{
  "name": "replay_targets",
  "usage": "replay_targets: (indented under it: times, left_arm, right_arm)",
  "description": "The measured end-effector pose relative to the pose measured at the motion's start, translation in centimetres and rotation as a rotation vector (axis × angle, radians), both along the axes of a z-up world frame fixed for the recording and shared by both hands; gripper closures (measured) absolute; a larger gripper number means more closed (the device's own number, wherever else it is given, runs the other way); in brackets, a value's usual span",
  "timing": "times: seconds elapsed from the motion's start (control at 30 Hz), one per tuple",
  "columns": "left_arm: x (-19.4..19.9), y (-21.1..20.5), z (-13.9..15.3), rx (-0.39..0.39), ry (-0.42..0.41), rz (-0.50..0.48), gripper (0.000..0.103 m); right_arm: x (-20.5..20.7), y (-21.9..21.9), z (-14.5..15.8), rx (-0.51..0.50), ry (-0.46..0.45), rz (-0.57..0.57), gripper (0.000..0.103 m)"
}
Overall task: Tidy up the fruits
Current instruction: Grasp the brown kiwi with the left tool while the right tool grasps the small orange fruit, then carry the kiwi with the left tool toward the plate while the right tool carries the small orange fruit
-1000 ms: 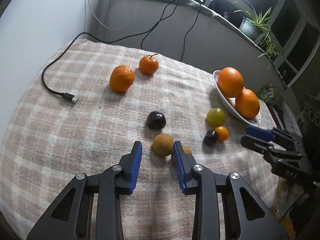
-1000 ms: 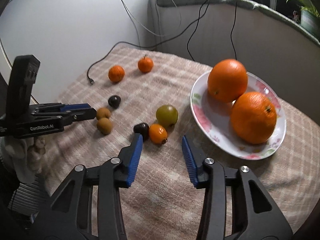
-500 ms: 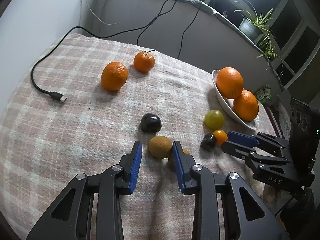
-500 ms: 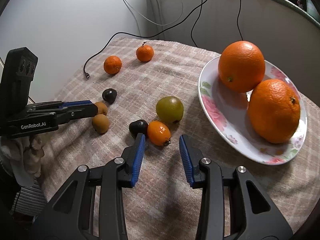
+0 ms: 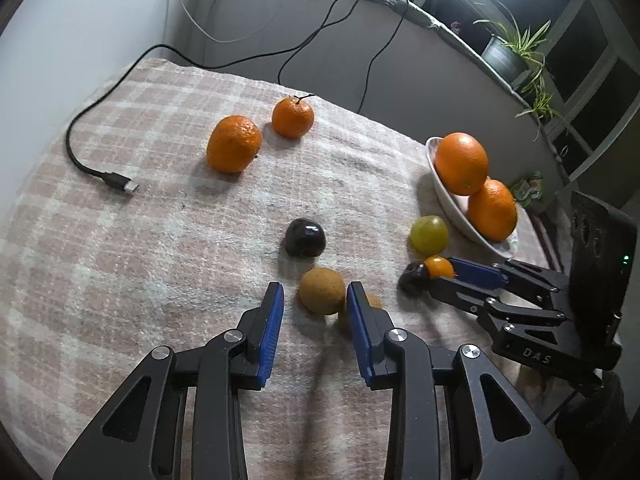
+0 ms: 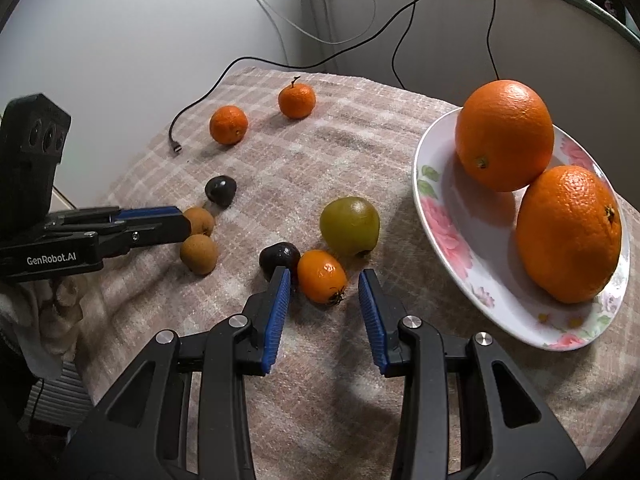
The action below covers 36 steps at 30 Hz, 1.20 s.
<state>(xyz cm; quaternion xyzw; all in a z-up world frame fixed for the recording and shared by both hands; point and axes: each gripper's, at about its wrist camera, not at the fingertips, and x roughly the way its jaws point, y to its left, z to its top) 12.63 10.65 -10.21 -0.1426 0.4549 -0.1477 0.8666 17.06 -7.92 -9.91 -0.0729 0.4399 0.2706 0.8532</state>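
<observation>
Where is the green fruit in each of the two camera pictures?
Left wrist view: green fruit at right of middle, just left of the plate.
Right wrist view: green fruit at centre, left of the plate.
Shared landmark: the plate with two oranges.

From the left wrist, a second brown fruit (image 5: 372, 304) sits mostly behind the left gripper's right finger (image 5: 362, 332); the dark fruit (image 5: 414, 278) by the small orange one (image 5: 439, 267) is partly covered by the right gripper (image 5: 448, 276); the potted plant (image 5: 516, 52) is dim, its pot barely legible.
</observation>
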Motion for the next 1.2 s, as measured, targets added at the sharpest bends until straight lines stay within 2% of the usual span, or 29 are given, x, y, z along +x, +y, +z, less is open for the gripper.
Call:
replay_targets:
  times: [0.07, 0.13, 0.2, 0.6, 0.83, 1.2]
  left_arm:
    - [0.2, 0.1, -0.1, -0.015, 0.003, -0.005, 0.072]
    - [0.3, 0.1, -0.1, -0.023, 0.002, -0.019, 0.074]
    - [0.4, 0.2, -0.2, -0.055, 0.009, -0.031, 0.082]
    - [-0.8, 0.5, 0.0, -0.045, -0.023, -0.009, 0.083]
    - [-1.4, 0.3, 1.6, -0.033, -0.072, -0.006, 0.083]
    - [-0.2, -3.6, 3.3, -0.067, -0.115, -0.073, 0.083]
  right_arm:
    - [-0.1, 0.1, 0.1, 0.002, -0.001, 0.005, 0.069]
    - [-0.1, 0.2, 0.1, -0.001, 0.000, 0.007, 0.078]
    - [-0.2, 0.3, 0.1, -0.007, 0.000, 0.012, 0.078]
    - [-1.0, -0.6, 0.9, 0.006, -0.030, -0.008, 0.079]
    - [-1.9, -1.3, 2.2, 0.022, -0.058, -0.015, 0.079]
    - [-3.2, -5.0, 4.1, 0.061, -0.098, -0.078, 0.079]
